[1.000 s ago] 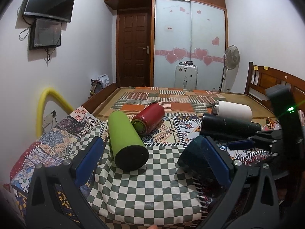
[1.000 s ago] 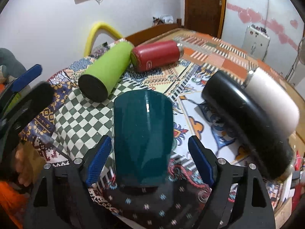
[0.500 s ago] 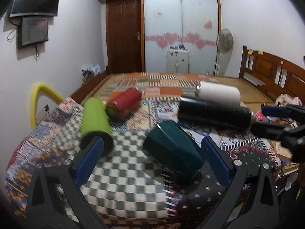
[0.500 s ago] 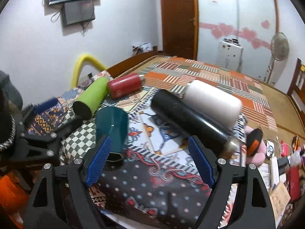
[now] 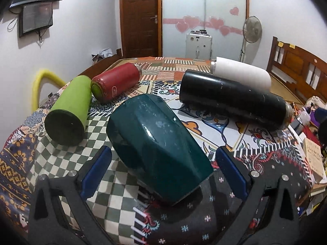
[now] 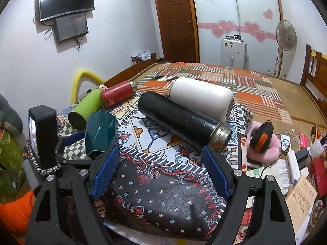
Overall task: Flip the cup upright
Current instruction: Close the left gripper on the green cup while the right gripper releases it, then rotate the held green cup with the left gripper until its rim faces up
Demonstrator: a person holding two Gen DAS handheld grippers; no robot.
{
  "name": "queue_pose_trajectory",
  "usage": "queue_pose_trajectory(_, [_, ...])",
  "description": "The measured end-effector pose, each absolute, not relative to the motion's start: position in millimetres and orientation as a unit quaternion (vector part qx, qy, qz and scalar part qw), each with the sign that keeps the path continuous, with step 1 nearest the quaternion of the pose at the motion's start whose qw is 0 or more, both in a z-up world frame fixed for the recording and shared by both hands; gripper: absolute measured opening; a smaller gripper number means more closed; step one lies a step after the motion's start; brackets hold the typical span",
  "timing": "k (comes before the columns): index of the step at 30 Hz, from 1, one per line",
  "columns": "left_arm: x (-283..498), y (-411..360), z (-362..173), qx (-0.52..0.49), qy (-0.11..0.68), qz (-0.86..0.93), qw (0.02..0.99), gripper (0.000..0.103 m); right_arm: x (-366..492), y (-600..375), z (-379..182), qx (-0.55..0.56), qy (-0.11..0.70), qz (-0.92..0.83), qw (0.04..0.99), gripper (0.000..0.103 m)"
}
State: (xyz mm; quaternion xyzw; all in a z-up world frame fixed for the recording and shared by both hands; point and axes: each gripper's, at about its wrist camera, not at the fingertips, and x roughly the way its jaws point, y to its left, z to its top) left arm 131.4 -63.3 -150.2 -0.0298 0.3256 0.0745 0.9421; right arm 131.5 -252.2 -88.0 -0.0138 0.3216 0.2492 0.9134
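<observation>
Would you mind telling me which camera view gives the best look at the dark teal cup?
The left wrist view: the dark teal cup lies on its side, large and central, between the open fingers of the left gripper. The right wrist view shows it small at the left, partly hidden behind the right gripper's left finger.

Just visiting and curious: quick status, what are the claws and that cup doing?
Left gripper open, straddling teal cup, no grip. Right gripper open, empty. Cup on its side. Green bottle close by.
</observation>
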Motion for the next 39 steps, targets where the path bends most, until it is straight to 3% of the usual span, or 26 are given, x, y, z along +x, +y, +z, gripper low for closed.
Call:
queue_pose_trajectory(13, [114, -50, -155, -0.017, 0.331, 0.028, 0.943, 0.066, 134, -238, -95, 0.006, 0.322, 0.274, 0.906, 0.081])
queue_pose_trajectory(39, [92, -27, -160, -0.026, 0.337, 0.025, 0.941, 0.061, 134, -214, -108, -0.017, 0.328, 0.28, 0.902, 0.081])
